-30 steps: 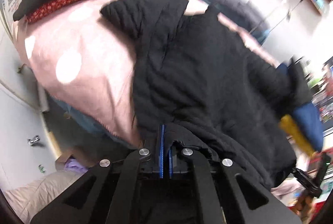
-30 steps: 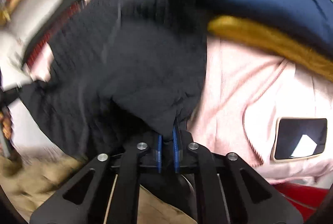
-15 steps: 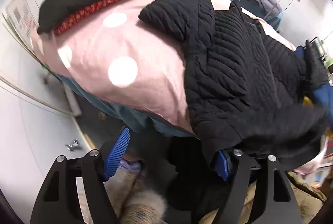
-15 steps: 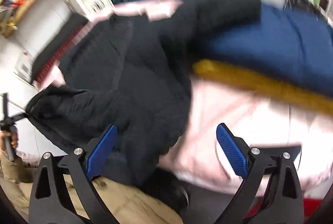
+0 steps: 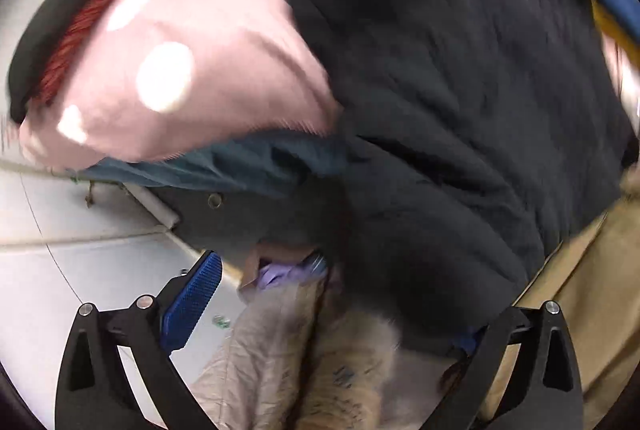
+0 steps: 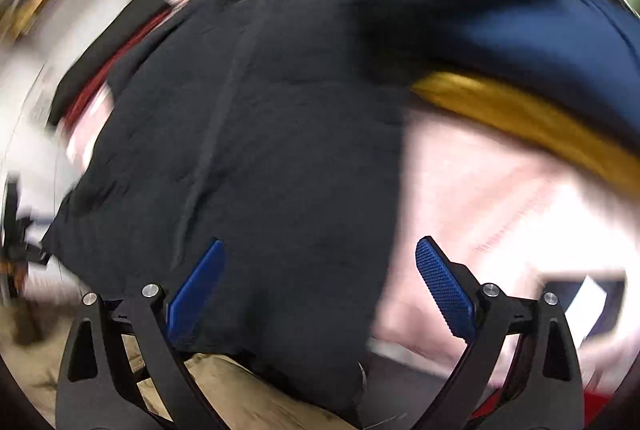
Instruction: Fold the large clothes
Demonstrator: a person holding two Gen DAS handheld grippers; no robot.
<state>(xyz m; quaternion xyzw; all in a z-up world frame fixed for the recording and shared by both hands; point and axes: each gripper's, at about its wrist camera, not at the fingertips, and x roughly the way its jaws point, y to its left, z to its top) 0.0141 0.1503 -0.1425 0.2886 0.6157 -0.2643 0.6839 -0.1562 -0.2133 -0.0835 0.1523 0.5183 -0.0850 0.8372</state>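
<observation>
The left gripper is seen opening over the black jacket; contact appears absent, though blurred. The right gripper is spread wide, nothing gripped.

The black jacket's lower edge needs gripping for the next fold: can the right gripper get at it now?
Probably yes. The right gripper is open with the black jacket lying directly between and ahead of its fingers, nothing over it. Blur hides the exact hem.
</observation>
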